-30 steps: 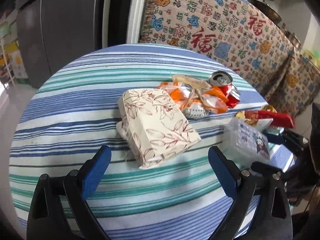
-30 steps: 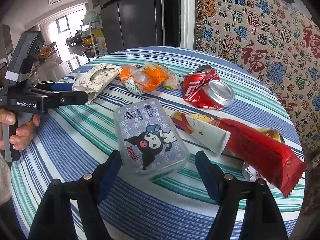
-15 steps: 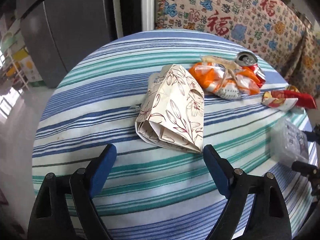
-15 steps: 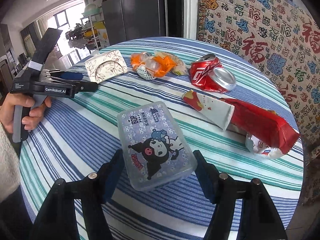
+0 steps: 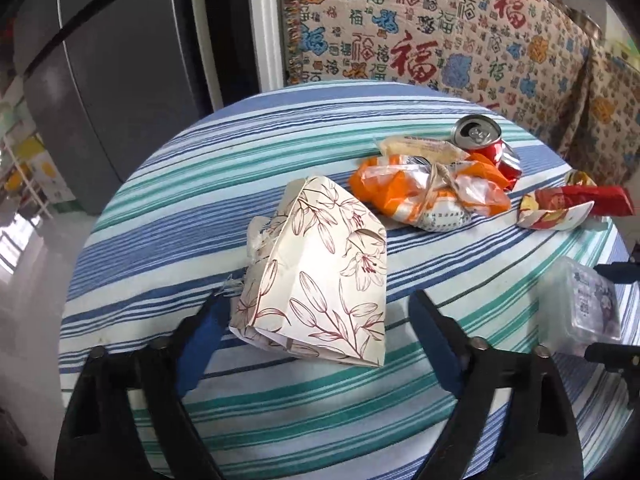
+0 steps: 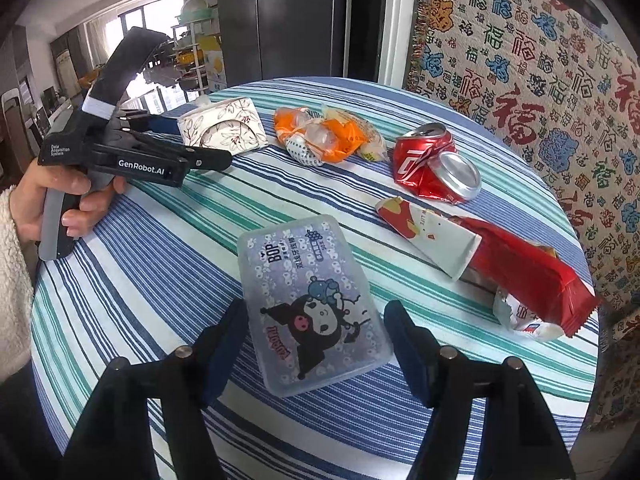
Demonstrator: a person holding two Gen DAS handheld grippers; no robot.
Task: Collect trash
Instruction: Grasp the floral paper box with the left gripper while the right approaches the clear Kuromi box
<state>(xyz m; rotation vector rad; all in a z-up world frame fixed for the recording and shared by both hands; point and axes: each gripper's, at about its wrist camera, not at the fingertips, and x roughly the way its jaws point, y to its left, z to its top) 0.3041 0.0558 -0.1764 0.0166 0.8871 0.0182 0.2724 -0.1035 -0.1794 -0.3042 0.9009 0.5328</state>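
Closing in, the left gripper (image 5: 316, 340) fingers straddle the floral paper box (image 5: 320, 272), apparently touching only its left edge. The right gripper (image 6: 314, 348) fingers bracket the plastic case (image 6: 312, 308) on the striped bench (image 6: 160, 264), contact unclear; beyond lie wrappers and a crushed can (image 6: 432, 164).

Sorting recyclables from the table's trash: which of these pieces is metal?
The crushed red drink can, lying on its side with silver ends showing. The others are paper, a plastic box and soft wrappers.

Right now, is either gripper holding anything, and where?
Nothing clearly held: left fingers, just closing, flank the floral paper box, gap showing; right fingers, just closing, touch the plastic case on both sides; grip uncertain.
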